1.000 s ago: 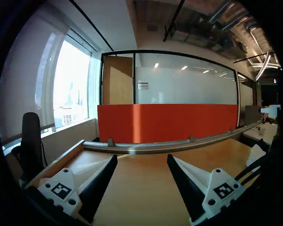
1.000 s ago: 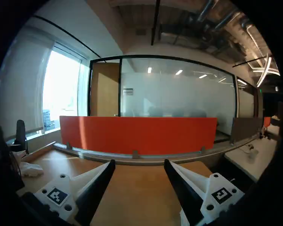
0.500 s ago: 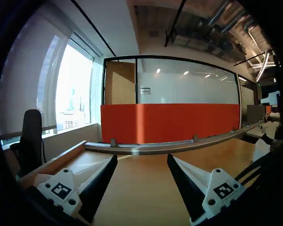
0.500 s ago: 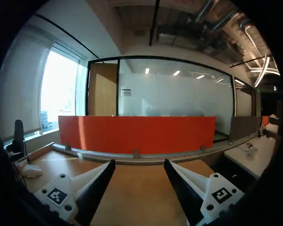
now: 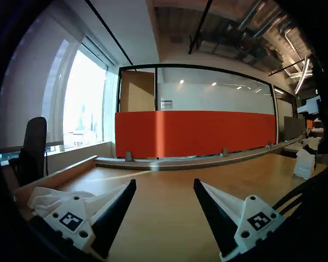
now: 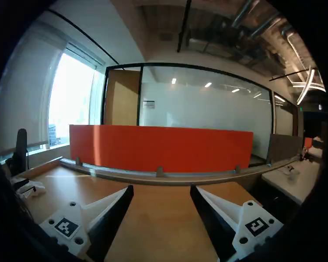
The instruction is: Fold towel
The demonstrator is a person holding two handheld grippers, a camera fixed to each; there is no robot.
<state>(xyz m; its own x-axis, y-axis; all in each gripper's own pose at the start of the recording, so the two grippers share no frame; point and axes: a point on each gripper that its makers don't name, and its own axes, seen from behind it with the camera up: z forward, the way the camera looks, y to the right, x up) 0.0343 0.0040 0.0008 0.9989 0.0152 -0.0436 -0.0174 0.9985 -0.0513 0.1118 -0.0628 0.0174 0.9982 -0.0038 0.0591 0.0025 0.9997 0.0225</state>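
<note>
Surface (image 5: 164,209): contents by position.
Crumpled towel (image 5: 43,198) at near left edge; towel stack (image 5: 305,163) at far right; partition (image 5: 194,133) along rear edge; chair (image 5: 33,150) beyond left edge, window (image 5: 83,105) behind it.

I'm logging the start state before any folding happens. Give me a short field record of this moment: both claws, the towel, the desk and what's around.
left claw: open, empty, over the wooden desk
right claw: open, empty
towel: white, crumpled, on the desk by the left claw's left-side finger, untouched
folded stack: white, at the desk's right side in the left gripper view
orange partition: along the desk's far edge
progress: folding not yet begun
</note>
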